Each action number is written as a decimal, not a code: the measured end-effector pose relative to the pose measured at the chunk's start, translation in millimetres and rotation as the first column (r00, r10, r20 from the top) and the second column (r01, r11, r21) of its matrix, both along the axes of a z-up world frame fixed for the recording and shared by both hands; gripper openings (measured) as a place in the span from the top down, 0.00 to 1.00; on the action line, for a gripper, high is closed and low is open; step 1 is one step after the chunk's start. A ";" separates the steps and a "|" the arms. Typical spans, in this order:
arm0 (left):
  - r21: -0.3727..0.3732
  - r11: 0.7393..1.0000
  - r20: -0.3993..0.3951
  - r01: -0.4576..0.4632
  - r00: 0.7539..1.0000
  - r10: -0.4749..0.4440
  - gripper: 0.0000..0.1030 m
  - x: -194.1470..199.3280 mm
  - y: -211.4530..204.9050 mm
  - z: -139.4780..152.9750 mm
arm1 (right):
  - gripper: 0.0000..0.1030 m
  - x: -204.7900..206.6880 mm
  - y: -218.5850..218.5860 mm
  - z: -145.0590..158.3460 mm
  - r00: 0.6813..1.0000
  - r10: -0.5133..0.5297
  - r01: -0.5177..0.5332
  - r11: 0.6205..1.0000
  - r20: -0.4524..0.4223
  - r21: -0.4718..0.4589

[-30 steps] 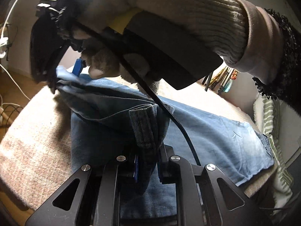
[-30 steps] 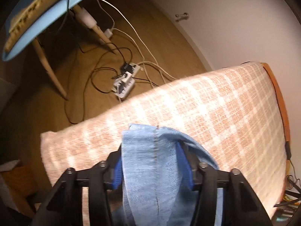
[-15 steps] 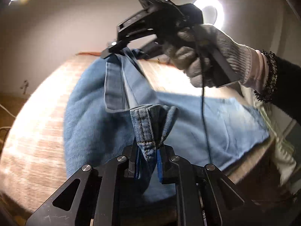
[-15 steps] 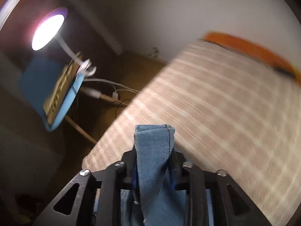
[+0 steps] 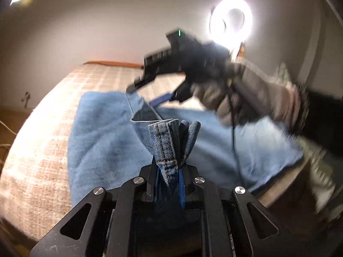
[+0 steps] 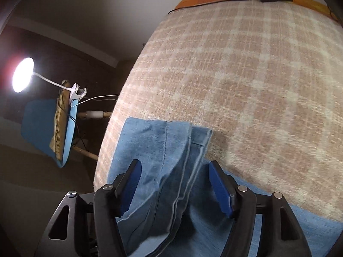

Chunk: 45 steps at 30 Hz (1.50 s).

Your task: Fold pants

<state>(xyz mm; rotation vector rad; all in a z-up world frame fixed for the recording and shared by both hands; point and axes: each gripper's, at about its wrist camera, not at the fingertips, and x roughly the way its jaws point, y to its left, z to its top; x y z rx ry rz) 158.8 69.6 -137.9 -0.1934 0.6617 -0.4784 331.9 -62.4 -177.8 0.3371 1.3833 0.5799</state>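
Now the light blue denim pants (image 5: 103, 141) lie spread on a bench covered with a beige checked woven blanket (image 6: 246, 75). The left hand-held gripper (image 5: 169, 177) pinches a bunched, stitched fold of the denim. The right hand-held gripper (image 6: 174, 188) is opening, its blue pads (image 6: 220, 192) clear of the hem lying between them.

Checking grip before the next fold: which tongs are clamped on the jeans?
The left tongs, pinching the stitched hem; the right tongs are opening, their pads clear of the jeans.
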 end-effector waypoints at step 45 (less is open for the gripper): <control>0.463 0.686 -0.145 0.561 0.812 -0.566 0.91 20.6 -238.1 42.5 | 0.95 -13.4 -205.5 24.4 0.948 -0.283 0.281 0.959 0.144 0.034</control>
